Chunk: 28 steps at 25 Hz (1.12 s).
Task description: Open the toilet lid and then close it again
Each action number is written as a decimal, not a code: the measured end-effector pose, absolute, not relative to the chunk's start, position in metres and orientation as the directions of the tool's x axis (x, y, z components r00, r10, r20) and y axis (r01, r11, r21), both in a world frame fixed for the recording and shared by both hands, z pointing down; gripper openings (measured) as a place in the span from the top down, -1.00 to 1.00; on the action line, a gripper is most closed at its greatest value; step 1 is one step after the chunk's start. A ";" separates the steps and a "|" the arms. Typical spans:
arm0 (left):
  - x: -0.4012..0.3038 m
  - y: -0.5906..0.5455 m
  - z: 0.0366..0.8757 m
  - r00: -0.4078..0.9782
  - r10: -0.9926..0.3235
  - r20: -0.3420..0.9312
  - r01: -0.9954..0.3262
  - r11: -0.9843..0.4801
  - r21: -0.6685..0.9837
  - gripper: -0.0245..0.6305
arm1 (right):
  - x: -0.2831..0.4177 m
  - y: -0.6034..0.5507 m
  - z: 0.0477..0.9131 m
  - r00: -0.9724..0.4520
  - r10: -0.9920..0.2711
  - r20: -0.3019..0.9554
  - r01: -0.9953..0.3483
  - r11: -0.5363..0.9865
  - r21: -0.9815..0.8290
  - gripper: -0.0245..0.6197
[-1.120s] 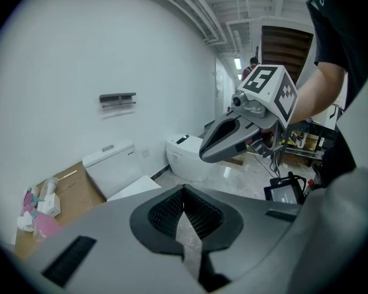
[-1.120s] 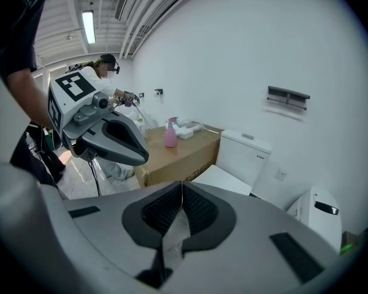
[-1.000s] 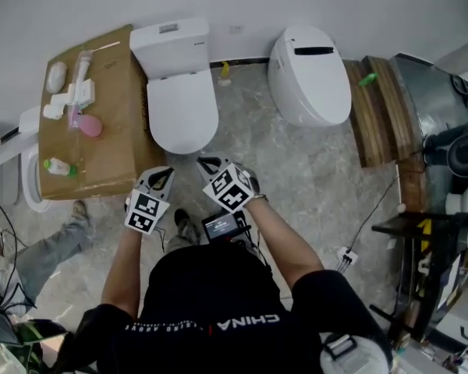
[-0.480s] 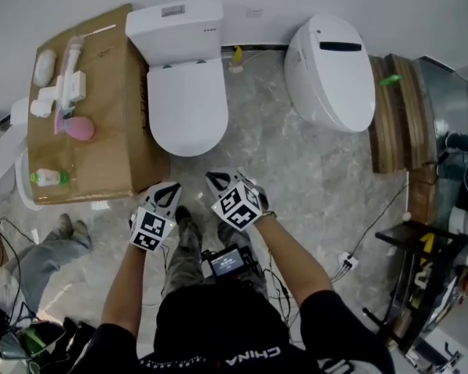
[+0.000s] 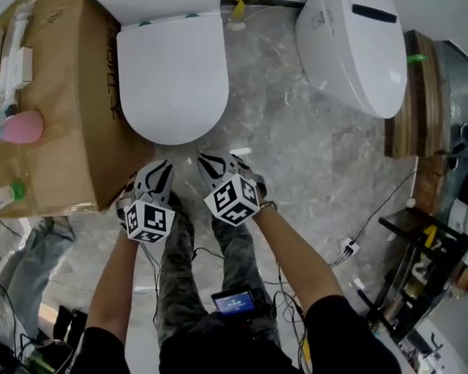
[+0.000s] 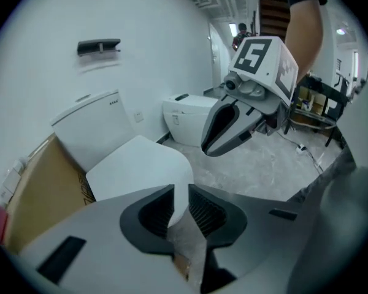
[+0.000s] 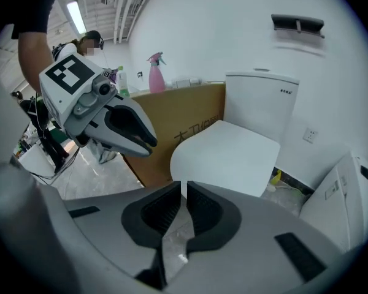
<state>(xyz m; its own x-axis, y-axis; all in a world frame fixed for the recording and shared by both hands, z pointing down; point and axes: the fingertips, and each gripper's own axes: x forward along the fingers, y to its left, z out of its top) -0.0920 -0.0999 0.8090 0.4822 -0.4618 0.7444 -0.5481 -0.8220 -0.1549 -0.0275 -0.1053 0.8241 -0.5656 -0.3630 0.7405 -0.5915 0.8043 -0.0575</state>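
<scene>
toilet lid (image 5: 171,80) lies shut; left fingers (image 6: 152,214) just cracked open, right fingers (image 7: 207,211) together, both empty.

Cardboard box (image 5: 66,123) stands left of the toilet (image 5: 171,76).

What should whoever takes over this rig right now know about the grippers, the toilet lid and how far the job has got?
Grippers: the left gripper has just been opening its jaws, which are now a crack apart with nothing between them. The right gripper is shut and empty. They sit side by side just short of the lid's front edge, neither touching it.
Things: the toilet lid lies down flat, next to the cardboard box.
Done: nothing yet; the lid is not raised.
Left: lift the lid, probably by its front edge, then lower it shut.
</scene>
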 end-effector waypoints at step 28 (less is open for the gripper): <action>-0.107 -0.155 0.996 0.193 -0.545 0.816 -0.244 -0.832 -0.498 0.16 | -0.036 -0.168 0.990 -0.331 -0.561 0.759 -0.174 0.827 0.535 0.01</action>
<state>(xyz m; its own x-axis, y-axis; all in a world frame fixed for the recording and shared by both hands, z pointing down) -0.1069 -0.1547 0.9960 0.1931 -0.5445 0.8162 -0.2436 -0.8324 -0.4977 -0.0361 -0.1680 0.9897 -0.3305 -0.5608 0.7591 -0.1741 0.8267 0.5349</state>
